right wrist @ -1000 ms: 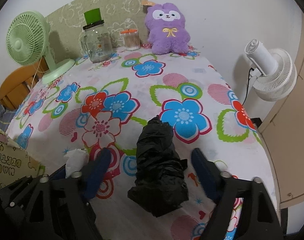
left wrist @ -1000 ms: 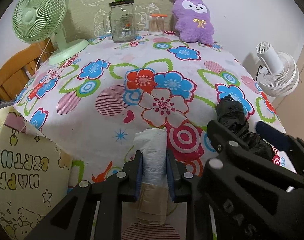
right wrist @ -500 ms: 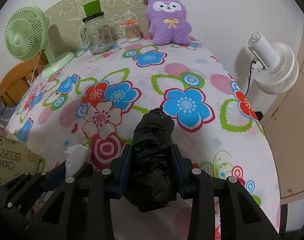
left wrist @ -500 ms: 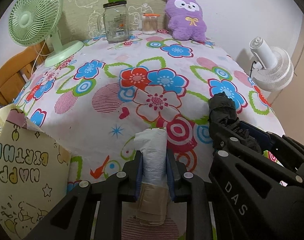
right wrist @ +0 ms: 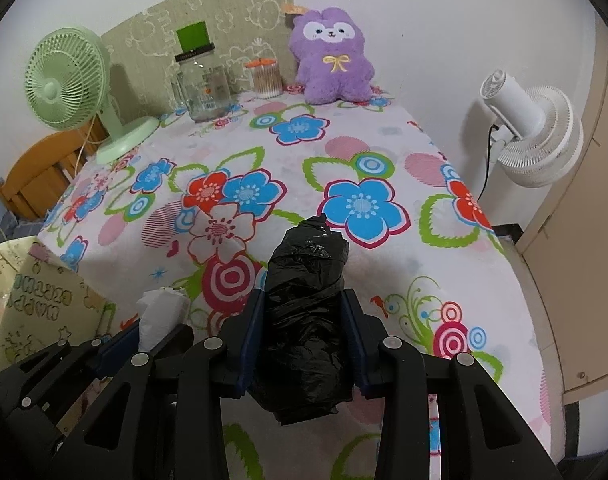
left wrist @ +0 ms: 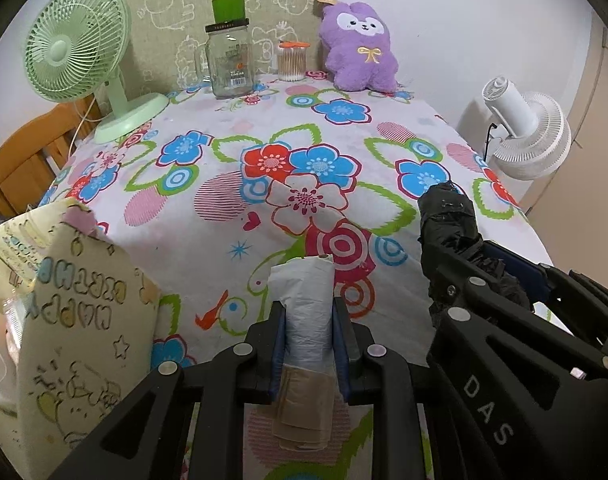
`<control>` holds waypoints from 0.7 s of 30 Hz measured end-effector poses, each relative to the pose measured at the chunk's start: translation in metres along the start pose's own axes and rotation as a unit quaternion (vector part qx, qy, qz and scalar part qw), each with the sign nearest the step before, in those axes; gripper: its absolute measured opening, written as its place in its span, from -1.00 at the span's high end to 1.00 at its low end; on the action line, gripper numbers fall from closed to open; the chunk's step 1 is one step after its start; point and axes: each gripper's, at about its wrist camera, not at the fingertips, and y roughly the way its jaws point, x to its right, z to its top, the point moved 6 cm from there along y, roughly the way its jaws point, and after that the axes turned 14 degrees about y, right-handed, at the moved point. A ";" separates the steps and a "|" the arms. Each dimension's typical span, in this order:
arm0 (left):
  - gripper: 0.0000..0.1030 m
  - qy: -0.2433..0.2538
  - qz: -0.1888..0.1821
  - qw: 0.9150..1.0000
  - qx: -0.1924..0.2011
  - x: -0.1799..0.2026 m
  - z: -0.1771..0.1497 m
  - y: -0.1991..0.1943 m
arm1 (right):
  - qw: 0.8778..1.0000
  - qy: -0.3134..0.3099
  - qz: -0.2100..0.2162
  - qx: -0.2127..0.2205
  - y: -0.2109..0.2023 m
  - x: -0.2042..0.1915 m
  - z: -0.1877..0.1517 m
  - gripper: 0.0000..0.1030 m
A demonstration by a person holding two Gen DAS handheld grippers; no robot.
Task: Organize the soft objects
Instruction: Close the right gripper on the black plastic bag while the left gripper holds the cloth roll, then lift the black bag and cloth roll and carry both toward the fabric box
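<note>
A: Quick status. Your left gripper [left wrist: 308, 328] is clamped tight on the white bag roll [left wrist: 306, 304], lower centre of the left wrist view, blue pads pressed flat on both sides, a tan paper band showing at the roll's near end

B: And your right?

A: Your right gripper [right wrist: 302, 332] is closed on the black bag roll [right wrist: 306, 304], lower centre of its own view, jaws squeezing the crinkled plastic. Both rolls look lifted off the floral tablecloth [left wrist: 231, 216], but I can't tell how far

B: So which step?

A: Pick looks done for both soft items, I'd call this the carry. Likely target is the birthday-print paper bag [left wrist: 75, 320] at the lower left of the frame, its mouth open beside the table edge. That's a guess from the task line

B: What does the next move need?

A: You swing left, clear the bag rim, release one roll at a time. The plastic is slippery and squashy, so keep the squeeze on till you're over the opening

B: View differences?

A: Left view shows the tan band and more of the paper bag's printed face. Right view shows the whole black roll, which the left only catches at the right edge, and only the white roll's tip at lower left
</note>
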 end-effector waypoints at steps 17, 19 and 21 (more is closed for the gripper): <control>0.62 0.017 0.004 0.999 0.040 0.004 -0.009 -0.052 | 0.999 -0.007 0.007 0.040 -0.056 -0.009 -0.012 0.20; 0.61 0.021 0.005 0.999 0.044 0.005 -0.010 -0.058 | 0.999 -0.007 0.007 0.045 -0.062 -0.010 -0.014 0.20; 0.61 0.024 0.005 0.998 0.050 0.005 -0.011 -0.065 | 0.999 -0.007 0.010 0.049 -0.070 -0.011 -0.016 0.20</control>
